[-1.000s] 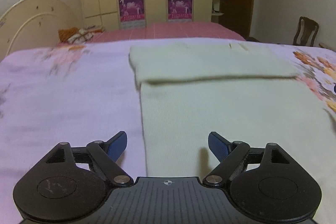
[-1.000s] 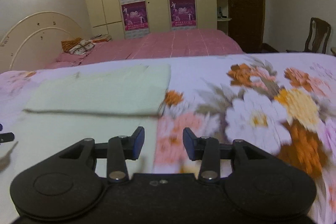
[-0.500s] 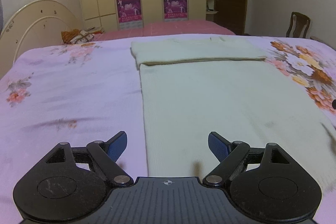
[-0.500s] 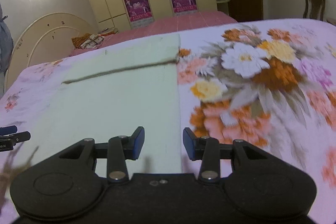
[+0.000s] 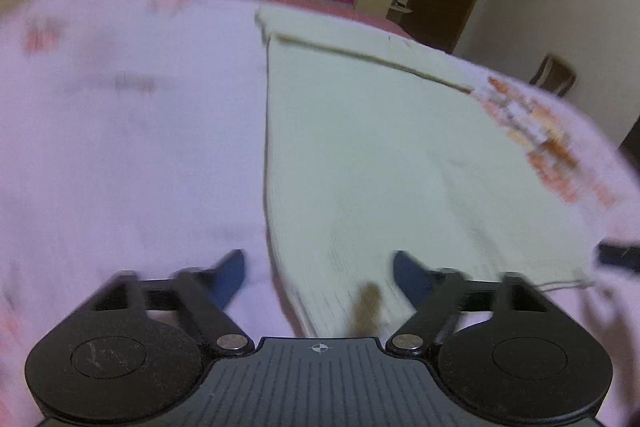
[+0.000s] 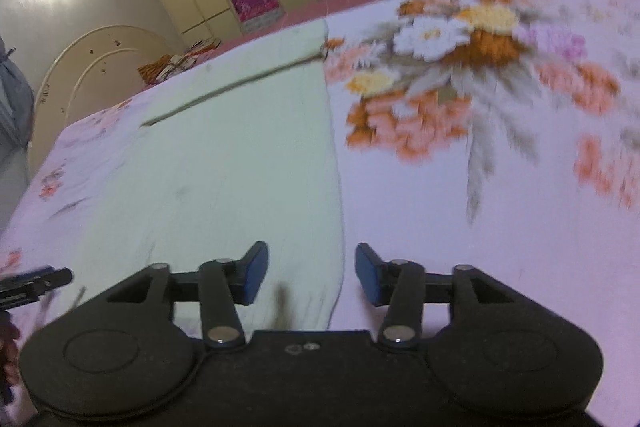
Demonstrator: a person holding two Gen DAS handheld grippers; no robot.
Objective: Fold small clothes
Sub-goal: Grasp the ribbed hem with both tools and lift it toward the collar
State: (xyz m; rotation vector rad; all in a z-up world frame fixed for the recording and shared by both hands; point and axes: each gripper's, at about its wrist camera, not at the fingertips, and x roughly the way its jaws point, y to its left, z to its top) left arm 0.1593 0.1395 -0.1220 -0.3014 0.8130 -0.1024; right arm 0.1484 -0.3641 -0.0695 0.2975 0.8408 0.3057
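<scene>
step: we lined up at the cream knit garment (image 5: 380,155) near hem | left gripper (image 5: 318,273) closing, right gripper (image 6: 311,273) opening, each straddling a corner, neither pinching | next: we judged both must pinch corners together

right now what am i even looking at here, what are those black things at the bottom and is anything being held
Each picture comes from a camera mounted on a hand-held grasping tool, looking forward along its two blue-tipped fingers. One view is from the left tool, the other from the right tool. A pale cream garment, its far end already folded over, lies flat on a floral bedspread. Each tool sits at a near corner with the garment's side edge between its fingers. The left is closing, the right opening. Neither grips the cloth yet.
</scene>
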